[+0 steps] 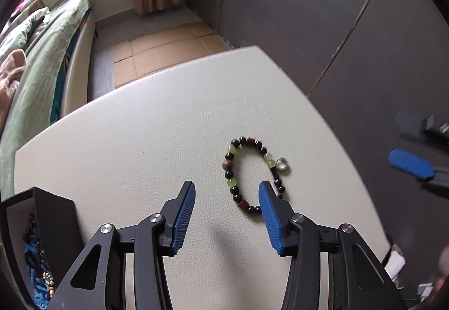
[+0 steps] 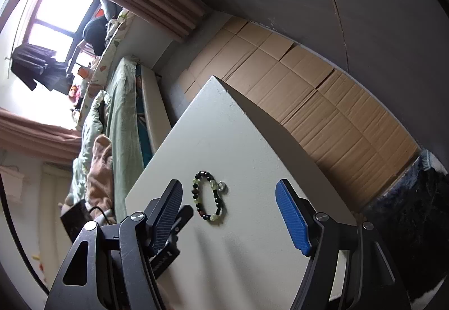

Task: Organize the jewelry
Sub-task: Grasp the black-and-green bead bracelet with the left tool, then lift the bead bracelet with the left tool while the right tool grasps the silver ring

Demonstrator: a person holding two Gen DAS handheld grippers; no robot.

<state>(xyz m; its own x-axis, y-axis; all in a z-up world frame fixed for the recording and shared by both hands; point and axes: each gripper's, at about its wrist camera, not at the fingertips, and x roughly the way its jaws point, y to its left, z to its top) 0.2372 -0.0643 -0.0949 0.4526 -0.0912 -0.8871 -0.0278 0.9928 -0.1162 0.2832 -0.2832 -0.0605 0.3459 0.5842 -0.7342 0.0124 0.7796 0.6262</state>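
Note:
A beaded bracelet of black, green and brown beads with a silver ring lies flat on the white table. My left gripper is open and empty just above the table, its right finger over the bracelet's near edge. A black jewelry box holding blue and beaded pieces stands at the lower left. My right gripper is open and empty, held above the table with the bracelet between its fingers in view. Its blue fingertips show at the right edge of the left wrist view.
A bed with green bedding runs along the table's left side. Flattened cardboard covers the floor beyond the table. A dark wall panel stands behind. A dark fluffy thing sits at the table's right.

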